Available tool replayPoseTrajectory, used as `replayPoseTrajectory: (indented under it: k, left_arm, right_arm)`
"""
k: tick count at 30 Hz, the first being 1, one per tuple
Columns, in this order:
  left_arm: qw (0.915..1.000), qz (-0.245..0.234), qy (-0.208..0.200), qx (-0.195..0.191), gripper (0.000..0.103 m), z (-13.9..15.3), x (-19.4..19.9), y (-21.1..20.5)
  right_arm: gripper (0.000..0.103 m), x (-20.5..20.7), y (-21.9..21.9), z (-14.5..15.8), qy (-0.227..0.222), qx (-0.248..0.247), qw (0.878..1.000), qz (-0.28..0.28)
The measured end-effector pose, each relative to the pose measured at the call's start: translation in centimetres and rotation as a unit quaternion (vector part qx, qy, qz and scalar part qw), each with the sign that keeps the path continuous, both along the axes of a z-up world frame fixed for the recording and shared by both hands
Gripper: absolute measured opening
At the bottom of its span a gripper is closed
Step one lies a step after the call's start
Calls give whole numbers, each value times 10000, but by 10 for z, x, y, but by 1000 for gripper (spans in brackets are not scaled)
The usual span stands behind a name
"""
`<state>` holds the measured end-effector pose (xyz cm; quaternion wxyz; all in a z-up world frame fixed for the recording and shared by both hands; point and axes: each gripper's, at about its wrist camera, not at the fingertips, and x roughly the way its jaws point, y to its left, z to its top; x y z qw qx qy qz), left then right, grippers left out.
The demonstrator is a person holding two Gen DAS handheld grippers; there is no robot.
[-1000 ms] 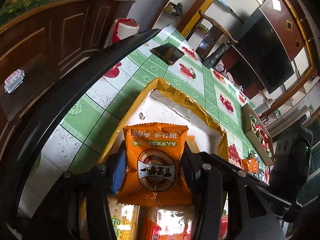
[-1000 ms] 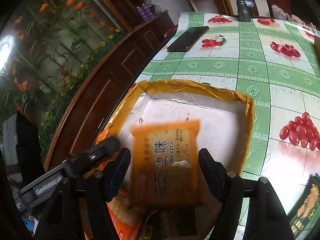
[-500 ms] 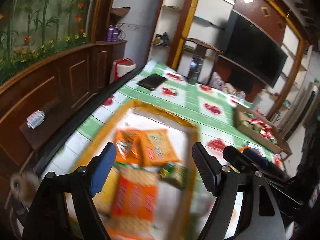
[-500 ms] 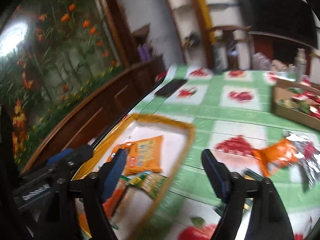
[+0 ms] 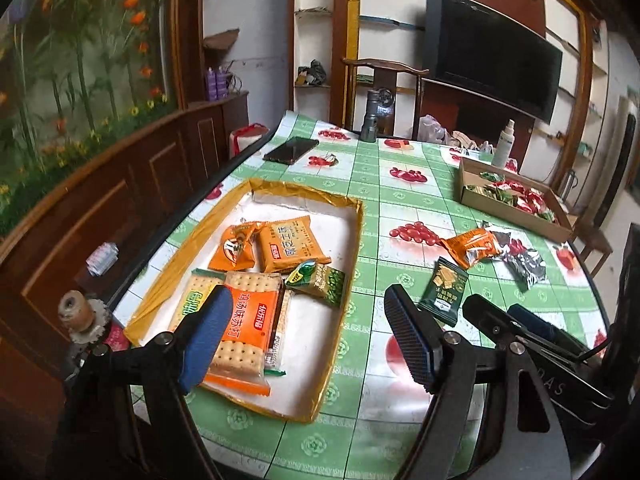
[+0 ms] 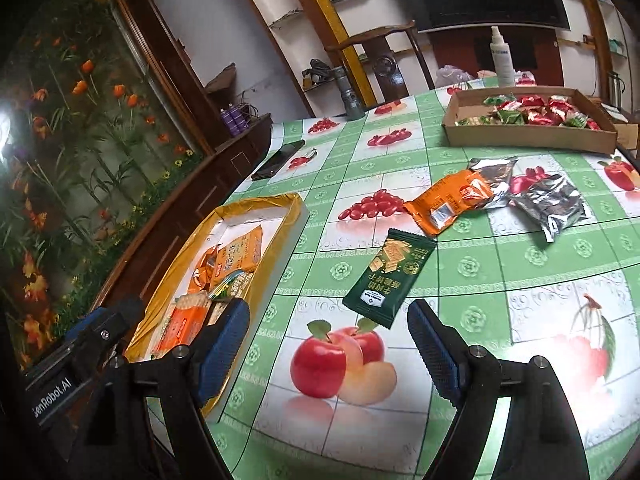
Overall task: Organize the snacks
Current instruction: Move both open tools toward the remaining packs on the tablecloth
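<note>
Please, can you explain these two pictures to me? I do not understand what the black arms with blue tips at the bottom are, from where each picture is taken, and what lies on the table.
A person holds a two-finger gripper in each hand; a camera on each looks along its blue fingers. One picture is from the left gripper, one from the right gripper. Both are open and hold nothing. On the table, a yellow-rimmed tray holds snack packets. A dark green packet, an orange packet and silver packets lie loose on the cloth. A cardboard box of small snacks stands farther back.
</note>
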<state>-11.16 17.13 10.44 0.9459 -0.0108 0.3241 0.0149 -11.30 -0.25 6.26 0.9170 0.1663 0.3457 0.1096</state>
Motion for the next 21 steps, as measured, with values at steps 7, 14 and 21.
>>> replayPoseTrajectory:
  k: [7, 14, 21]
  left_arm:
    - [9997, 19, -123, 207, 78, 7, -12, -9]
    - [9998, -87, -20, 193, 78, 3, -12, -13]
    - [9998, -101, 70, 155, 78, -2, -10, -13]
  right_arm:
    - [83, -15, -1, 3, -43, -49, 10000, 30]
    - [83, -16, 0, 1, 59, -44, 10000, 38]
    - [83, -13, 3, -5, 178, -24, 9998, 59]
